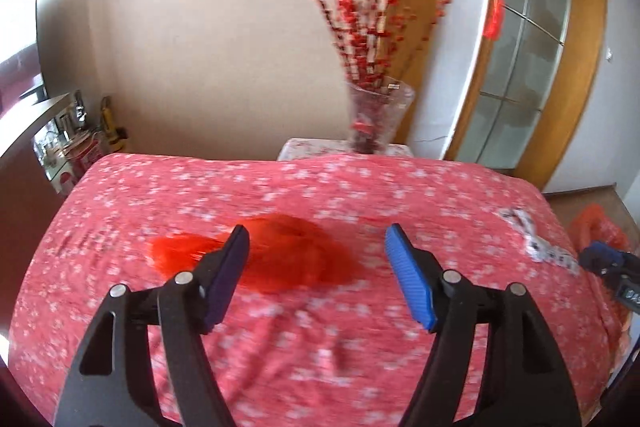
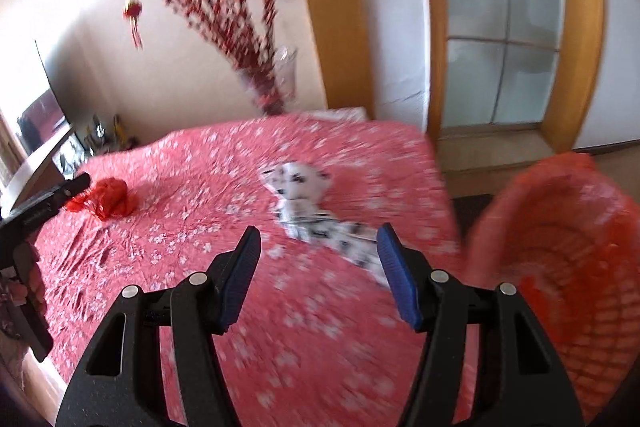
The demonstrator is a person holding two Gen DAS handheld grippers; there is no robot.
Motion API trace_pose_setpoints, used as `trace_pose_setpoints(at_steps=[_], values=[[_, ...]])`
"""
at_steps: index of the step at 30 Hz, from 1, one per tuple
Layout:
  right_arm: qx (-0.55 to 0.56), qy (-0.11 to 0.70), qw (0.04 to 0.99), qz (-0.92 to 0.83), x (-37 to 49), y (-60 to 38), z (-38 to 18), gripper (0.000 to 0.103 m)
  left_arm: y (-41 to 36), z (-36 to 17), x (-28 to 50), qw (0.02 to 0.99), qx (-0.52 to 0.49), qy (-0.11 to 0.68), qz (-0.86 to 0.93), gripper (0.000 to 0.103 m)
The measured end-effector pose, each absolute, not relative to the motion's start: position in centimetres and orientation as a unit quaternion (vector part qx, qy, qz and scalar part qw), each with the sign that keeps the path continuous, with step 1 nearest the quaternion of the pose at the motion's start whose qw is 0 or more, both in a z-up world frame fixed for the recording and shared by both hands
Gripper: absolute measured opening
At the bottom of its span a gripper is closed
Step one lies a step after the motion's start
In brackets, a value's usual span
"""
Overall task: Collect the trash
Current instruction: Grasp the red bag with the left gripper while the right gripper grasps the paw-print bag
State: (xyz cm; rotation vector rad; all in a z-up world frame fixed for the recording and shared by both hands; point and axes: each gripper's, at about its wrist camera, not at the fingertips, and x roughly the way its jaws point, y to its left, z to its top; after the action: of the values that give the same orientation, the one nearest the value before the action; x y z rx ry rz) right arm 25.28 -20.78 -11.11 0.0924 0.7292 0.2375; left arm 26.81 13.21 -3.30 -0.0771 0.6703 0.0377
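Observation:
A crumpled red plastic bag [image 1: 276,253] lies on the table with the red flowered cloth [image 1: 320,339]. My left gripper [image 1: 316,243] is open, its fingers just before the bag, empty. The bag also shows far left in the right wrist view [image 2: 110,201]. A crumpled white paper with black print [image 2: 316,211] lies near the table's right edge; it also shows in the left wrist view [image 1: 536,243]. My right gripper [image 2: 318,243] is open and empty, close in front of the paper. An orange basket lined with a red bag [image 2: 560,267] stands to the right, below the table edge.
A glass vase with red berry branches [image 1: 376,119] stands on a small stand behind the table. A shelf with jars [image 1: 76,143] is at the far left. A wood-framed glass door [image 2: 500,27] is at the right. The table's right edge [image 2: 440,187] drops to the floor.

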Motion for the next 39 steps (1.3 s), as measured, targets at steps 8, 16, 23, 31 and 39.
trace_pose_setpoints(at_steps=[8,16,23,31,39], values=[[0.005,0.397,0.913,0.095,29.6,-17.9,-13.4,0.058,15.2,-3.9,27.7,0.944,-0.032,0.328,0.006,0.078],[-0.012,0.407,0.909,0.095,28.8,-17.8,-14.2,0.026,14.9,-5.9,29.1,0.936,-0.015,0.351,0.001,0.081],[-0.014,0.404,0.909,0.101,27.9,-17.6,-14.3,0.024,15.7,-7.4,30.2,0.920,-0.043,0.390,0.001,0.080],[-0.007,0.402,0.909,0.108,26.1,-17.8,-14.0,0.023,15.6,-8.1,30.1,0.914,-0.045,0.403,-0.005,0.047],[0.003,0.379,0.919,0.111,23.8,-18.6,-11.7,0.023,14.9,-6.8,28.2,0.920,-0.055,0.389,-0.011,0.039]])
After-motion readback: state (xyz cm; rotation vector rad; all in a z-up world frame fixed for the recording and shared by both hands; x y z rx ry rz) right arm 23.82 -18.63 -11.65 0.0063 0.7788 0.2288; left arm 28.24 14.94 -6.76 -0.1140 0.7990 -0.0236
